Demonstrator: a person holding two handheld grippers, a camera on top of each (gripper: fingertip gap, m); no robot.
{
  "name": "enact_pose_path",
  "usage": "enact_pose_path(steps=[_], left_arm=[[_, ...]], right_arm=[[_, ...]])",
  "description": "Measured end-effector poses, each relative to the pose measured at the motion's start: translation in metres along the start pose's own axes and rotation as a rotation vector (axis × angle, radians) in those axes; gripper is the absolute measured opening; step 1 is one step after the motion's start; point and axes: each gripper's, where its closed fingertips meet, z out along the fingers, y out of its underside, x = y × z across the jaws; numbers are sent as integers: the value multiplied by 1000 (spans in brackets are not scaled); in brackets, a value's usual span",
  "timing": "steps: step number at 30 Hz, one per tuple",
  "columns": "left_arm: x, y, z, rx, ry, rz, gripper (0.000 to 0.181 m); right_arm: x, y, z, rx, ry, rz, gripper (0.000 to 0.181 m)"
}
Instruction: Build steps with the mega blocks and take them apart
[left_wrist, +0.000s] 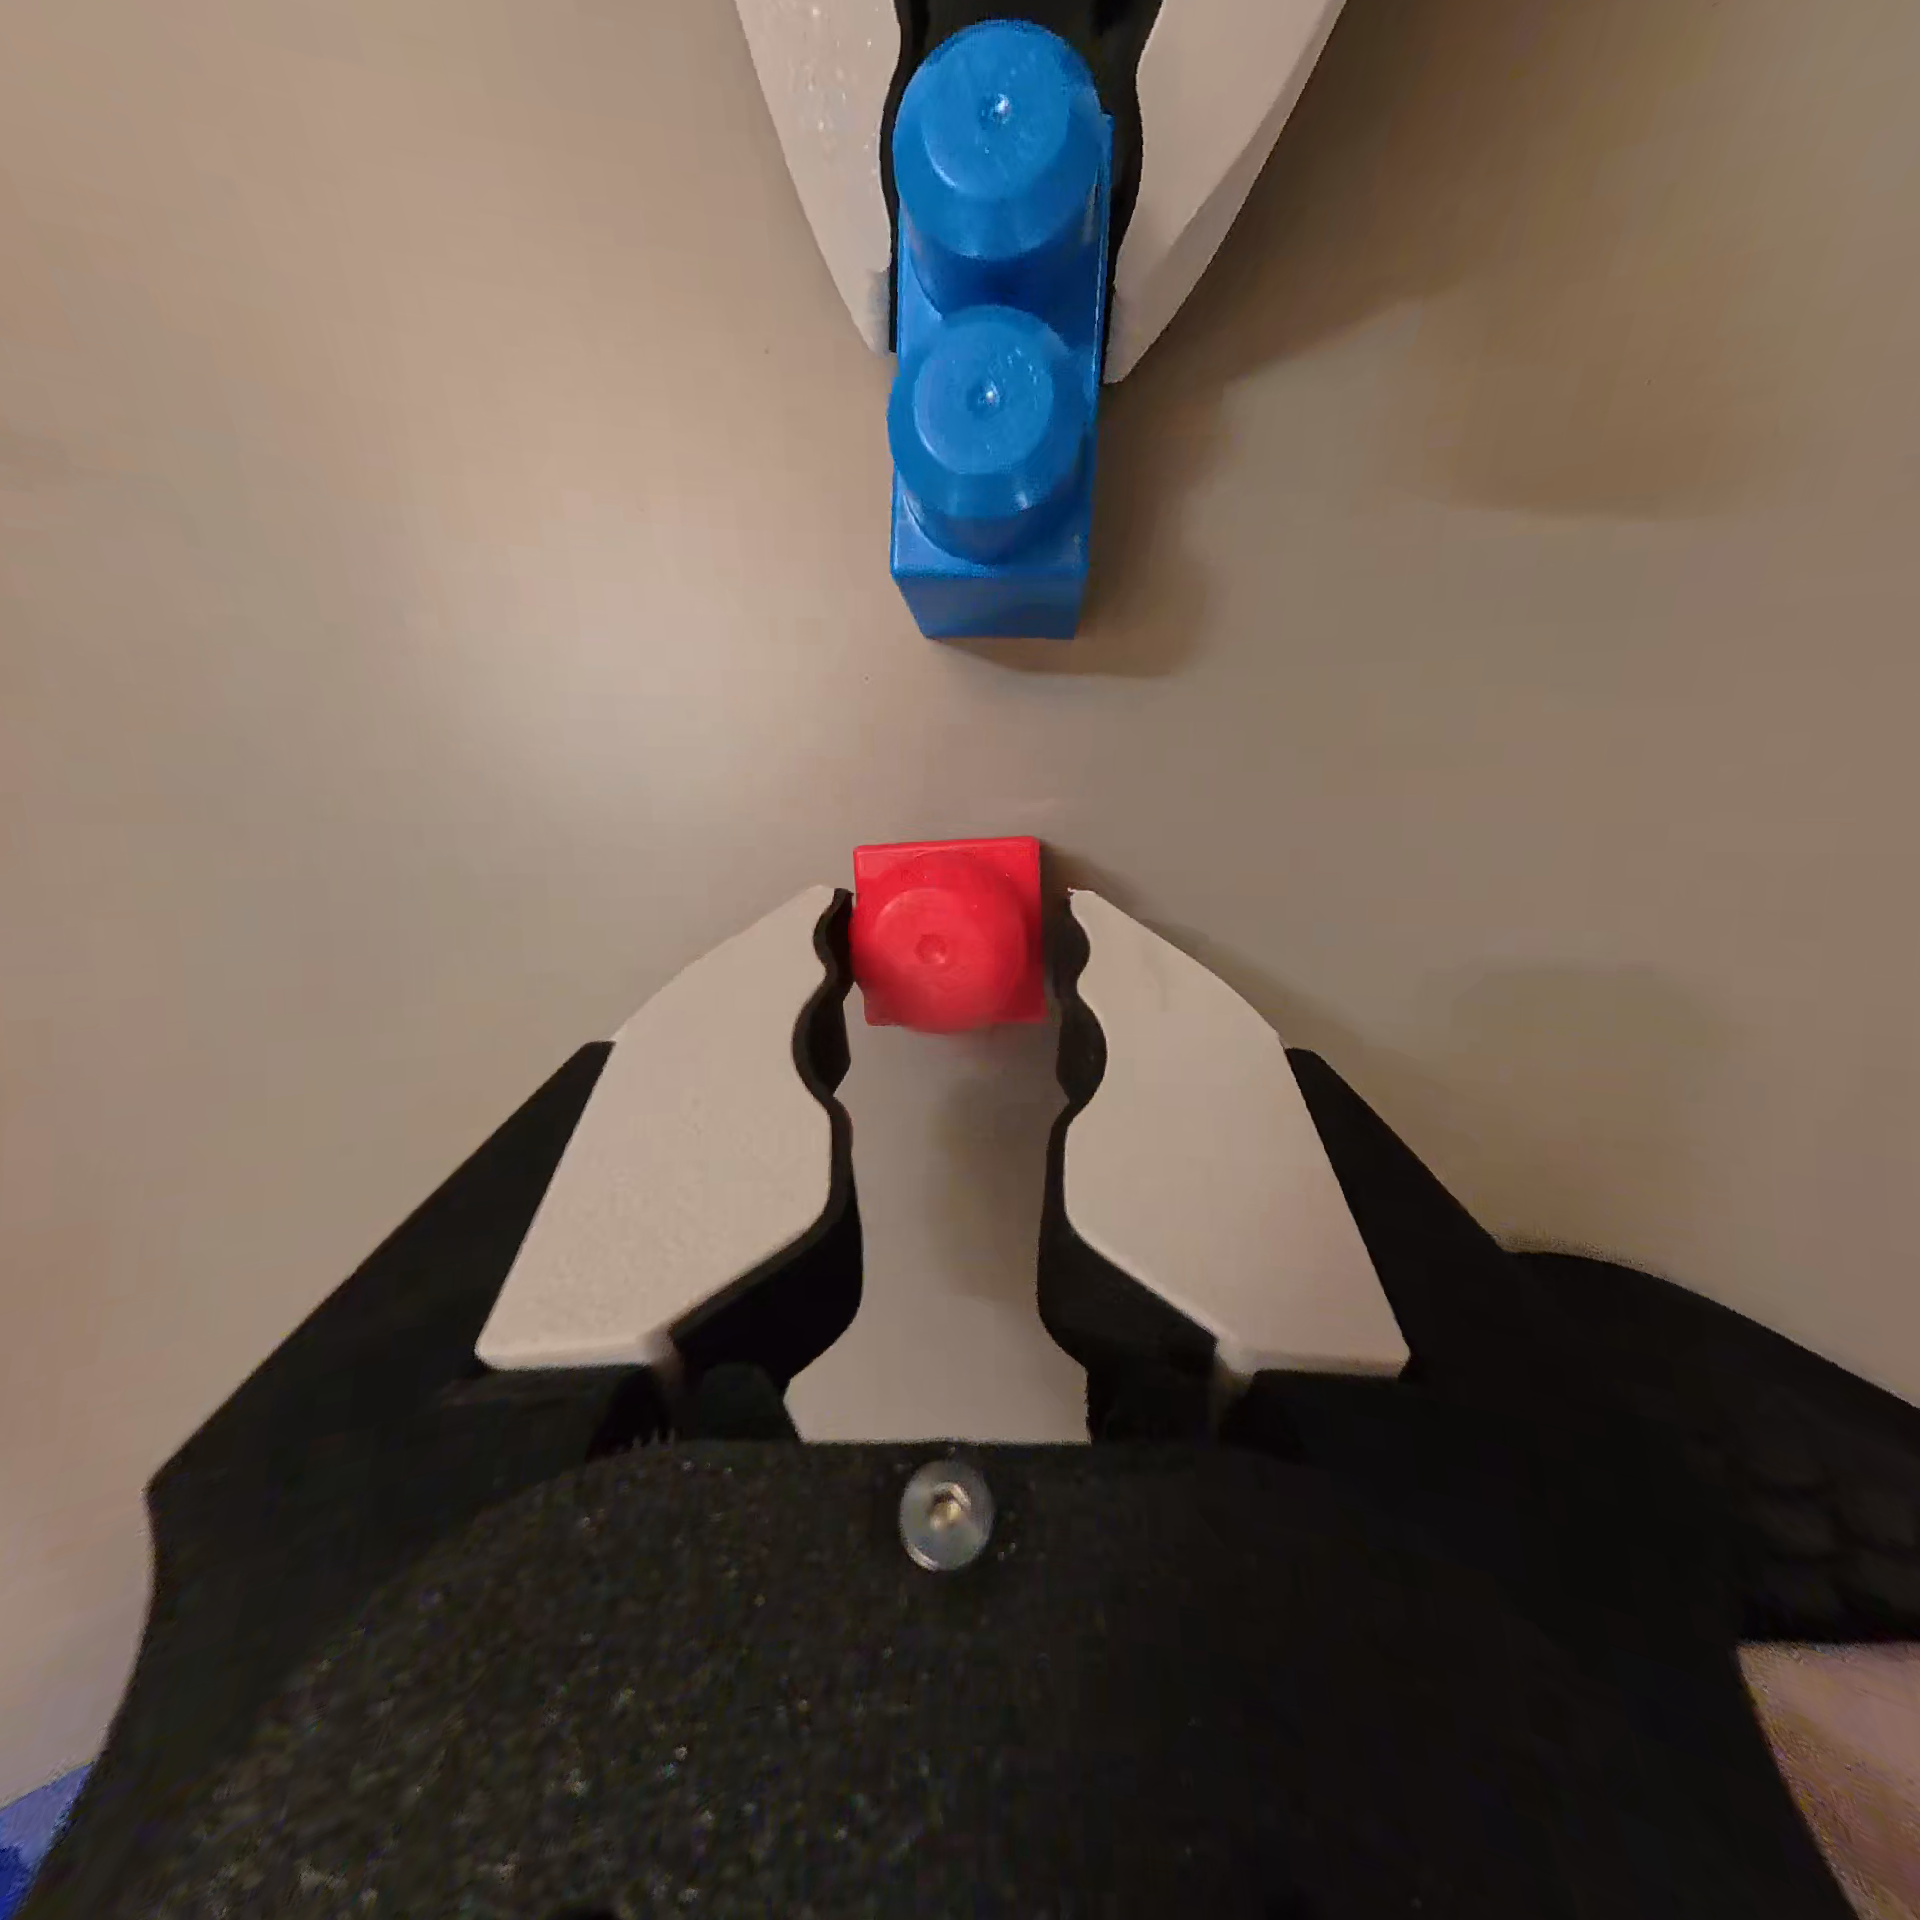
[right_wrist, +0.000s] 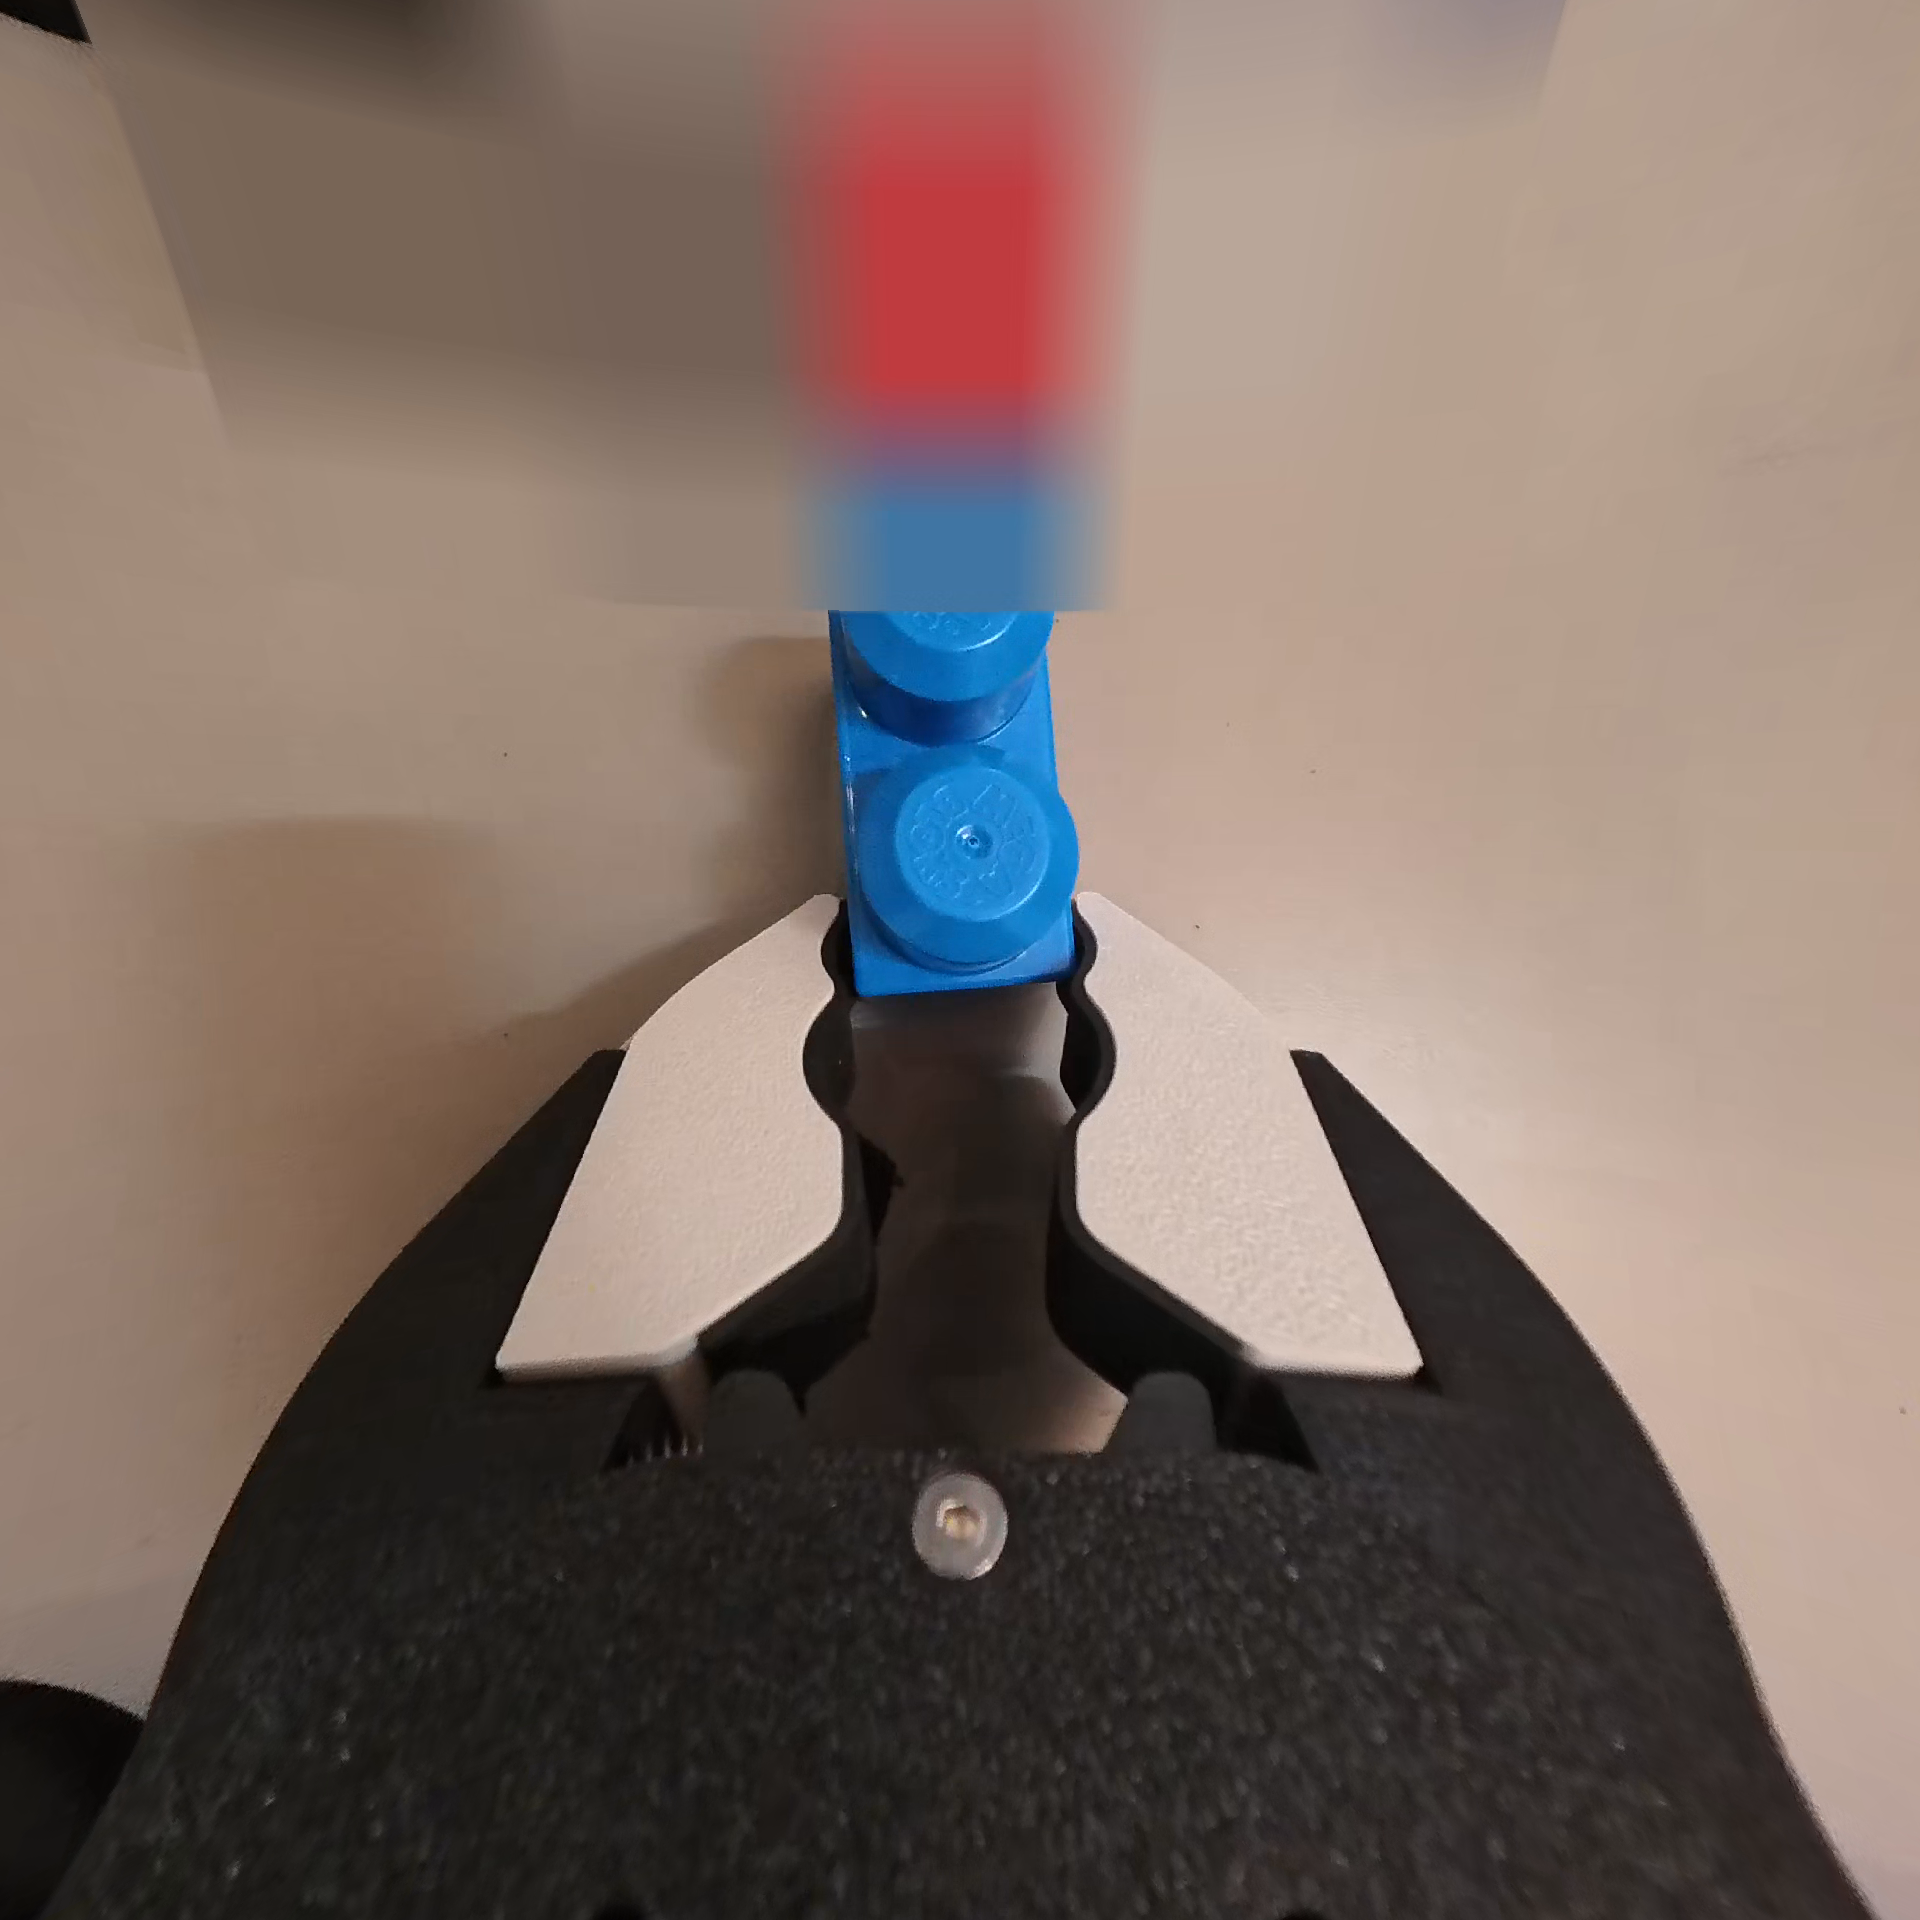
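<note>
You are holding the small red plastic one-stud block (left_wrist: 945, 940) in your left gripper (left_wrist: 951, 925), clenched on it, near on the beige table (left_wrist: 416, 623). Far, your right gripper (right_wrist: 956, 940) is grasping the long blue two-stud block (left_wrist: 992, 416). The two blocks are apart. Next, I think, you are needing to press the red one down onto a blue stud, well aligned.

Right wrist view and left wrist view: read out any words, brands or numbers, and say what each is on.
Blue block: raised lettering circles the near stud's top; I won't quote it.
The far stud's lettering is cut off by a blurred patch, so it is unreadable.
Red block: no writing shows in the left wrist view.
No other labels, numbers or signs.
</note>
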Motion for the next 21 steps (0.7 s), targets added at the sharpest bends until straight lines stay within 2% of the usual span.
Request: enact_pose_path(steps=[4, 8, 10, 16, 19, 21], left_arm=[[-1, -4, 0, 31, -11, 7, 46], [4, -43, -21, 273, 16, 11, 45], [8, -57, -25, 343, 27, 18, 46], [13, -60, -6, 326, 35, 34, 45], [13, -62, -1, 343, 33, 41, 36], [12, -63, -3, 359, 18, 56, 35]], right_arm=[[0, 0, 0, 1, -2, 4, 37], [-1, -6, -5, 29, -1, 3, 37], [-4, -14, -8, 52, 0, -13, 37], [-11, -42, -19, 176, -11, -18, 36], [-12, -52, -26, 243, -19, -9, 36], [-12, -57, -31, 270, -12, -12, 36]])
